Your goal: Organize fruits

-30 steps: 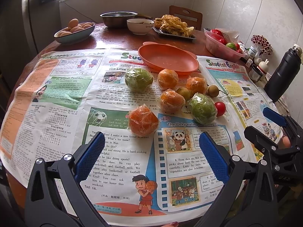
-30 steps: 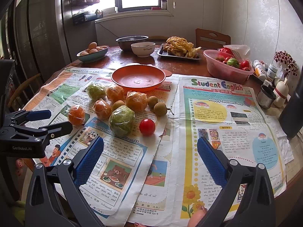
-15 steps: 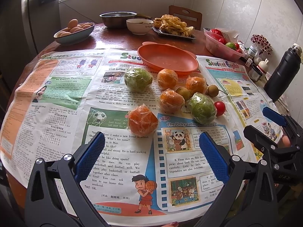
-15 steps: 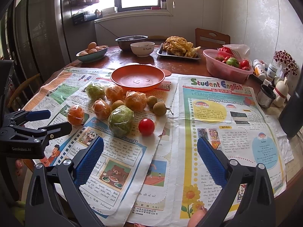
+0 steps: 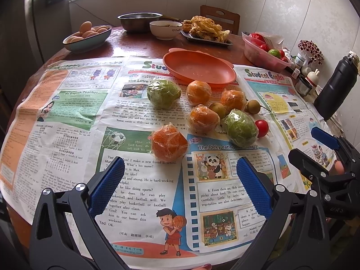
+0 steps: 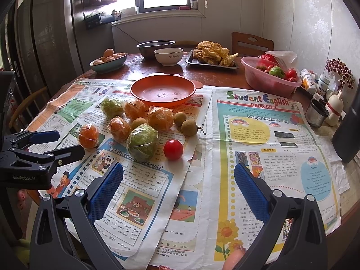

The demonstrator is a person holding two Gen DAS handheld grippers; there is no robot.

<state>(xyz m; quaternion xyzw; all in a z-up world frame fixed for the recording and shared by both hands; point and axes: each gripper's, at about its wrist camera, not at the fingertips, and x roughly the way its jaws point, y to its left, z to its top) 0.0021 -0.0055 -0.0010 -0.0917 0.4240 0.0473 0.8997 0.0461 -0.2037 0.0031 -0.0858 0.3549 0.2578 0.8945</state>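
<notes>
Fruit lies in a cluster on newspaper: several plastic-wrapped oranges, the nearest one (image 5: 169, 143) (image 6: 88, 135) just beyond my left gripper (image 5: 180, 186), two wrapped green fruits (image 5: 241, 127) (image 6: 142, 141), small brown fruits (image 6: 189, 127) and a red tomato (image 5: 262, 128) (image 6: 173, 149). An empty orange plate (image 5: 199, 70) (image 6: 162, 90) stands behind them. My left gripper is open and holds nothing. Also open and empty, my right gripper (image 6: 178, 189) hovers near the table's front, with the tomato just ahead of its left finger.
Farther back on the round wooden table (image 6: 225, 76) are a bowl of eggs (image 5: 86, 37), a steel bowl (image 6: 155, 47), a white bowl (image 6: 168, 56), a tray of fried food (image 6: 212, 55) and a pink tub of tomatoes (image 6: 268, 78). At right stand a black flask (image 5: 336, 85) and small jars (image 6: 317, 112).
</notes>
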